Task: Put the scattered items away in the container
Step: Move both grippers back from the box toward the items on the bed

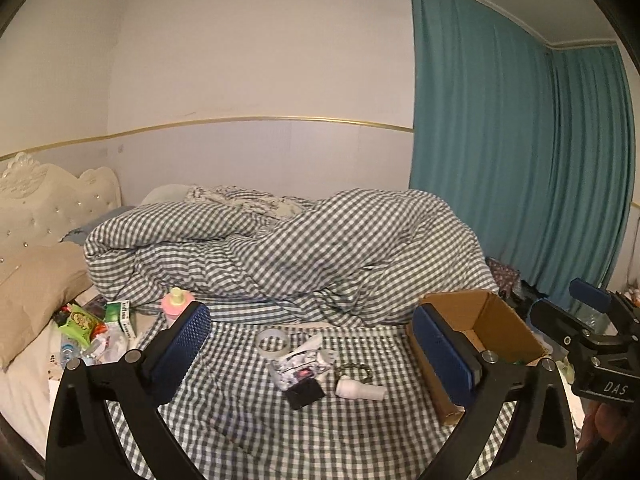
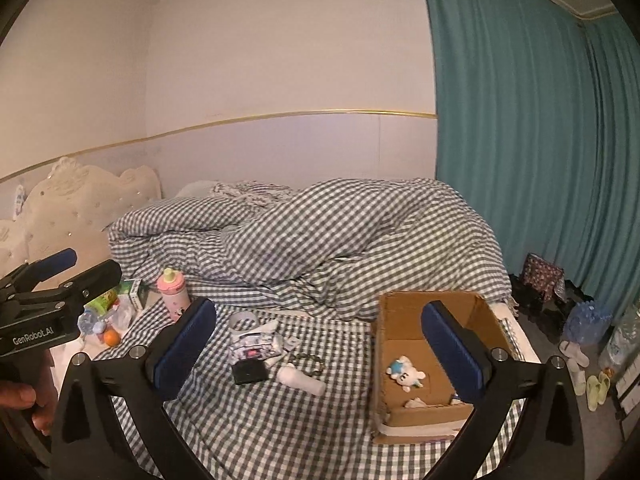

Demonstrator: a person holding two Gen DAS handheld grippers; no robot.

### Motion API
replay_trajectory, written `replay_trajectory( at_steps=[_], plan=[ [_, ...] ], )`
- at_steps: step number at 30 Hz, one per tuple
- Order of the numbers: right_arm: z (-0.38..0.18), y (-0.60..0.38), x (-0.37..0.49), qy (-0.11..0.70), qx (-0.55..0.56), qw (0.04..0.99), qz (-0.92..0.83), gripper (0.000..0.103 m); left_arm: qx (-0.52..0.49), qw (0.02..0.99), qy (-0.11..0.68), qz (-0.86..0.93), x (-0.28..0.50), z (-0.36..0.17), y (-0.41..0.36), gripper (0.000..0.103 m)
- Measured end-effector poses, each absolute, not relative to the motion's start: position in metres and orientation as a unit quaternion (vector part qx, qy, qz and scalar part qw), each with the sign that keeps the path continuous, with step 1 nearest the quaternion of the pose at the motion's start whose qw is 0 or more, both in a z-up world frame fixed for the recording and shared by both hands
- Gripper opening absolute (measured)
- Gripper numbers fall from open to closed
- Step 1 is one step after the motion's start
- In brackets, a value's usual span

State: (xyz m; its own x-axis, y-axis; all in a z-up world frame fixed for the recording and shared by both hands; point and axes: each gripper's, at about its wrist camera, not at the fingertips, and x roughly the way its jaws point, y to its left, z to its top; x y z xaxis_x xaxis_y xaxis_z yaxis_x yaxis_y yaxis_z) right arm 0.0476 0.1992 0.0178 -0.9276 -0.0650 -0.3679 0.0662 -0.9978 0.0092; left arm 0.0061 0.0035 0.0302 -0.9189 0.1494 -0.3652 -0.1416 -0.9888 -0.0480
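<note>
Both grippers, left gripper (image 1: pixel 316 354) and right gripper (image 2: pixel 320 350), jaws spread, nothing between. Scattered items on bed: tape roll (image 1: pixel 273 343), black box (image 1: pixel 306 395), white tube (image 1: pixel 360 389) lying crosswise. Cardboard box (image 2: pixel 404 344) to their right. Left gripper faces the pile squarely; judged nearer.

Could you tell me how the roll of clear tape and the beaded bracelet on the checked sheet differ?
The roll of clear tape is a wide, pale, see-through band; the beaded bracelet is a thin, dark ring of small beads. The tape lies farther from the cardboard box, the bracelet nearer. Both are loops lying loose on the sheet, outside the box.
</note>
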Motion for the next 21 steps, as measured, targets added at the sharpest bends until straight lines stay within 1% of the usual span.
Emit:
replay_trajectory(
  at_steps=[12, 21],
  plan=[
    [0.010, 0.175, 0.028, 0.021, 0.198, 0.054, -0.979, 0.103, -0.200, 0.068, -0.015, 0.977, -0.007, 0.020, -0.014, 0.103],
    [-0.009, 0.171, 0.009, 0.025, 0.220, 0.062, -0.973, 0.103, -0.222, 0.067, -0.016, 0.973, -0.028, 0.000, -0.017, 0.103]
  ],
)
